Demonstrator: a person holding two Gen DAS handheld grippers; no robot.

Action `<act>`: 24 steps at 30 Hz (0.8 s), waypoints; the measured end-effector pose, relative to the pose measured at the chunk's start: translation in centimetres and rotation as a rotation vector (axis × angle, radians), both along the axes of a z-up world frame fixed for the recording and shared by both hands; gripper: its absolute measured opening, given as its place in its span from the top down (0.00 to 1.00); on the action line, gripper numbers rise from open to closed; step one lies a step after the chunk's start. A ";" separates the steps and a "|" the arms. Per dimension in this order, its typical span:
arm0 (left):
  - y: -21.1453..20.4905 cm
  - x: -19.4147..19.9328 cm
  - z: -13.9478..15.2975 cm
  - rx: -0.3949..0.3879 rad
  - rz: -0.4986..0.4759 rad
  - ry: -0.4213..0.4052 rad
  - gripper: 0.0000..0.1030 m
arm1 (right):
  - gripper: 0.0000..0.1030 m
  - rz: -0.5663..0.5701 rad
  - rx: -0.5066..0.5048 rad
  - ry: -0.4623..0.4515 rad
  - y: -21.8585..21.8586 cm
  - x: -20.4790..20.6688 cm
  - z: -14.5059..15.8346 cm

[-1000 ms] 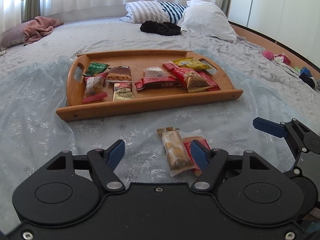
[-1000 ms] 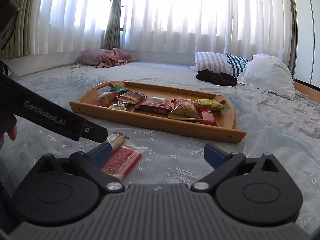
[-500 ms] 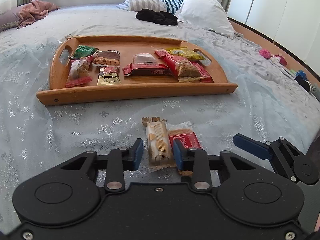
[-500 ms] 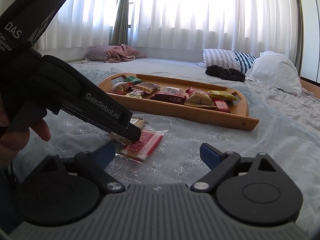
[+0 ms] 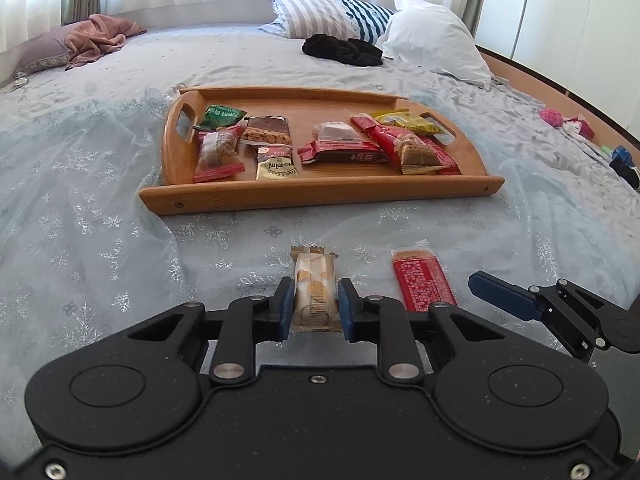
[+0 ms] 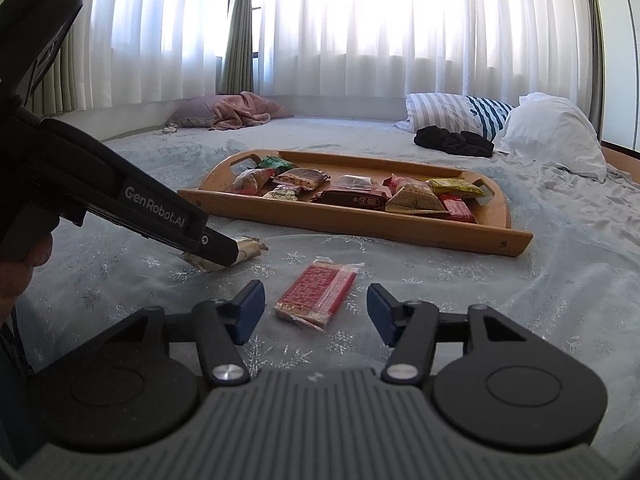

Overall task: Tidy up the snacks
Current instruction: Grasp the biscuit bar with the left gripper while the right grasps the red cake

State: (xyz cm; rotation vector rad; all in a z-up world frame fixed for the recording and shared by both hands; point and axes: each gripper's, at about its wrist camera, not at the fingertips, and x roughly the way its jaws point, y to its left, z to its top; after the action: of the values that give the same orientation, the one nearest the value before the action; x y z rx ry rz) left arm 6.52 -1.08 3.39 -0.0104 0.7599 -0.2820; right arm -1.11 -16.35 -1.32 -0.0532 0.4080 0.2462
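Note:
My left gripper point(image 5: 314, 300) is shut on a beige wafer pack point(image 5: 314, 276), its blue pads pressing both long sides, low over the bedspread. In the right wrist view its tip point(image 6: 216, 246) holds that pack point(image 6: 249, 248) tilted just off the cloth. A red snack pack point(image 6: 316, 294) lies flat on the bedspread between the fingers of my right gripper point(image 6: 316, 306), whose jaws are closing with gaps on both sides. The same red pack point(image 5: 422, 284) lies right of the left gripper. Beyond stands a wooden tray point(image 5: 320, 196) with several snack packs in it.
The tray point(image 6: 360, 224) sits mid-bed on a pale snowflake bedspread. Striped and white pillows point(image 5: 436, 36) and a black garment point(image 5: 344, 50) lie behind it. A pink blanket point(image 5: 100, 40) lies far left, small coloured items point(image 5: 568, 122) at the bed's right edge. A hand point(image 6: 24, 264) holds the left gripper.
The left jaws closed onto the beige pack, which now sits apart from the red one. The right jaws narrowed around the red pack. The left gripper came into the right wrist view.

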 end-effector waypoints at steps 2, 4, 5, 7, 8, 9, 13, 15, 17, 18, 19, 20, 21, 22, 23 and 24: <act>0.2 0.0 -0.2 -0.002 -0.001 0.009 0.78 | 0.42 -0.006 0.007 0.005 0.2 0.1 0.0; 0.2 -0.1 -0.5 -0.001 -0.006 0.017 0.78 | 0.45 -0.034 -0.002 0.001 0.3 0.0 0.0; 0.2 -0.2 -0.7 0.000 -0.009 0.019 0.78 | 0.48 -0.057 -0.018 -0.004 0.4 -0.2 0.0; 0.1 -0.4 -0.9 0.001 -0.015 0.020 0.77 | 0.53 -0.096 -0.055 -0.004 0.3 -0.2 -0.1; 0.0 -0.5 -0.9 0.001 -0.016 0.018 0.77 | 0.56 -0.118 -0.070 -0.002 0.1 -0.1 -0.1; 0.0 -0.5 -0.9 0.003 -0.018 0.013 0.77 | 0.57 -0.136 -0.080 0.002 -0.2 0.0 0.0; -0.2 -0.4 -1.1 0.003 -0.014 0.004 0.71 | 0.57 -0.130 -0.062 0.004 -1.3 0.0 0.6; -0.3 -0.4 -1.2 0.000 -0.013 0.003 0.70 | 0.57 -0.110 -0.055 0.009 -1.4 0.3 0.8; -0.5 -0.3 -1.2 0.004 -0.014 -0.001 0.70 | 0.48 -0.095 -0.049 0.007 -1.4 0.8 0.9; -0.6 -0.2 -1.2 0.004 -0.014 -0.003 0.70 | 0.43 -0.090 -0.047 0.006 -1.4 1.1 0.9; -0.6 -0.2 -1.2 0.002 -0.013 -0.002 0.69 | 0.42 -0.086 -0.046 0.009 -1.3 1.4 0.9; -0.6 -0.1 -1.3 0.000 -0.010 -0.001 0.70 | 0.42 -0.088 -0.045 0.014 -1.2 1.7 0.9; -0.6 0.1 -1.3 -0.001 -0.010 0.000 0.70 | 0.42 -0.089 -0.042 0.022 -1.1 2.1 0.8; -0.7 0.1 -1.3 0.000 -0.009 -0.001 0.70 | 0.42 -0.088 -0.039 0.031 -1.0 2.4 0.8; -0.6 0.1 -1.3 0.000 -0.009 -0.002 0.70 | 0.42 -0.091 -0.034 0.040 -0.9 2.8 0.6; -0.7 0.1 -1.3 0.001 -0.009 -0.002 0.70 | 0.42 -0.097 -0.030 0.048 -0.9 3.1 0.5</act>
State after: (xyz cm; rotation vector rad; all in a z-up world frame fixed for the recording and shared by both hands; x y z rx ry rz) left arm 6.64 -1.74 2.09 -0.0060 0.7581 -0.2908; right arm 2.02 -17.30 -0.83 -0.0569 0.4606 0.1462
